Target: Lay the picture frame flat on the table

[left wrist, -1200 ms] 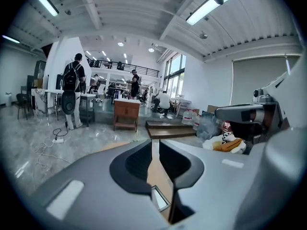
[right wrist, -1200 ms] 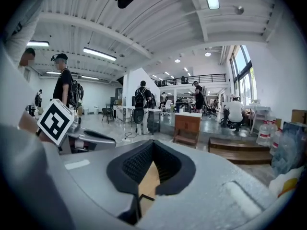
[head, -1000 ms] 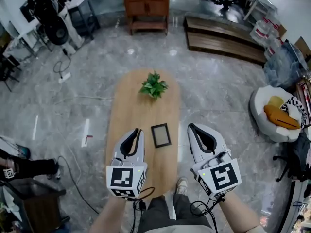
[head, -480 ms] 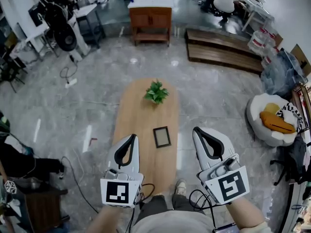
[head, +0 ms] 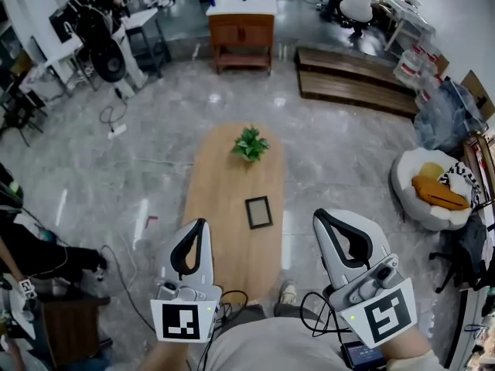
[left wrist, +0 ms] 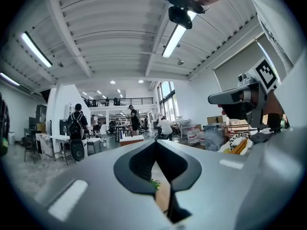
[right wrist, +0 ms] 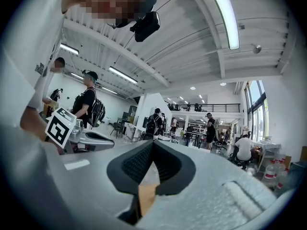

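You hold both grippers close to your body, at the near end of the long oval light-wood table (head: 224, 184). Your left gripper (head: 199, 226) is clenched on nothing, its dark pads meeting at the tip, and your right gripper (head: 321, 216) is likewise closed and empty. The small dark-rimmed rectangular picture frame (head: 258, 212) lies flat on the tabletop, just ahead of the two tips and between them, touching neither. It is well apart from the small green leafy plant (head: 250, 143) at the far end.

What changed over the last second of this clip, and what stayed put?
The left tool and right tool both drew back toward the person, away from the picture frame. Both are shut and empty; nothing was taken or released. The picture frame stays flat on the table, and the plant is unmoved.
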`<move>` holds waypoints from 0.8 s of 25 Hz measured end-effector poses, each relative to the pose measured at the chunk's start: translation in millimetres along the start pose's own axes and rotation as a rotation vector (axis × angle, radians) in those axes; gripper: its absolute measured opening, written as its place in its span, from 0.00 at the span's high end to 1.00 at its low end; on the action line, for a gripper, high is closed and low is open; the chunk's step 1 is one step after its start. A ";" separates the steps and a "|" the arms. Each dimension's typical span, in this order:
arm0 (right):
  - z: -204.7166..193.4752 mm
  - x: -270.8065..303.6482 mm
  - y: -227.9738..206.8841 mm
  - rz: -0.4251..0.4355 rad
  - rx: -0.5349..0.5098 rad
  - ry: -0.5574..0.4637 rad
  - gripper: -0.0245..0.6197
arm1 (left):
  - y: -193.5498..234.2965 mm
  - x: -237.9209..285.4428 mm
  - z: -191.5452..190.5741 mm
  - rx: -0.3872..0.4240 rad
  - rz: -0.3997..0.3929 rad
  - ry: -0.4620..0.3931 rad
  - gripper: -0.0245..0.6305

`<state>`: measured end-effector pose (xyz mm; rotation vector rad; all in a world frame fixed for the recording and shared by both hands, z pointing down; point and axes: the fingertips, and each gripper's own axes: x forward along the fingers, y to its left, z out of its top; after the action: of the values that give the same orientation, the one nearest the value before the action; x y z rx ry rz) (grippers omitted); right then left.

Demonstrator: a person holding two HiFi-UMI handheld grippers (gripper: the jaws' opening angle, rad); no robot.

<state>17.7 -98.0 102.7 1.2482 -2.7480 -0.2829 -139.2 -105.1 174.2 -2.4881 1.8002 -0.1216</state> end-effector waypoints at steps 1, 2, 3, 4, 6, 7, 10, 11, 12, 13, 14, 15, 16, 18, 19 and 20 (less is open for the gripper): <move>2.6 -2.5 2.0 0.006 -0.008 -0.003 0.96 | -0.7 -2.0 3.4 0.005 0.000 -0.006 0.93; 4.2 -4.5 3.4 0.010 -0.016 -0.005 0.96 | -1.7 -3.5 6.2 0.010 0.000 -0.012 0.93; 5.4 -5.8 4.3 0.011 -0.023 -0.008 0.96 | -2.9 -4.8 8.5 0.015 0.000 -0.017 0.93; 6.4 -6.7 4.9 0.010 -0.028 -0.011 0.96 | -3.9 -6.0 10.4 0.021 -0.001 -0.020 0.93; 8.2 -7.4 5.6 0.004 -0.037 -0.017 0.96 | -4.9 -8.0 13.5 0.030 -0.003 -0.022 0.93; 8.7 -7.7 5.7 -0.001 -0.040 -0.018 0.96 | -5.0 -8.7 14.8 0.029 -0.003 -0.022 0.93; 8.3 -9.3 6.4 -0.012 -0.042 -0.016 0.96 | -5.1 -11.5 17.9 0.022 -0.005 -0.025 0.93; 8.0 -10.2 6.8 -0.015 -0.041 -0.015 0.96 | -5.1 -12.7 18.8 0.024 -0.006 -0.025 0.93; 8.0 -11.4 7.2 -0.017 -0.041 -0.014 0.96 | -5.1 -13.9 19.9 0.027 -0.007 -0.026 0.93; 8.1 -12.7 7.5 -0.020 -0.041 -0.014 0.96 | -5.2 -15.0 21.1 0.030 -0.008 -0.026 0.93; 8.2 -13.9 7.7 -0.023 -0.042 -0.013 0.96 | -5.5 -16.0 22.1 0.031 -0.008 -0.027 0.93; 8.1 -14.9 7.8 -0.025 -0.043 -0.012 0.96 | -5.9 -16.8 22.8 0.032 -0.009 -0.027 0.93; 8.0 -15.7 7.9 -0.028 -0.043 -0.012 0.96 | -6.4 -17.7 23.0 0.033 -0.010 -0.024 0.93; 8.1 -17.1 8.3 -0.032 -0.041 -0.013 0.96 | -7.6 -19.0 22.7 0.033 -0.012 -0.018 0.93; 8.3 -17.9 8.6 -0.033 -0.040 -0.015 0.96 | -8.5 -19.5 22.8 0.035 -0.013 -0.017 0.93; 8.4 -18.8 9.2 -0.034 -0.039 -0.016 0.96 | -9.5 -19.9 23.1 0.037 -0.015 -0.018 0.93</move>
<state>21.8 -76.8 95.9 1.2889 -2.7228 -0.3498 -134.1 -83.0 151.8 -2.4698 1.7563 -0.1321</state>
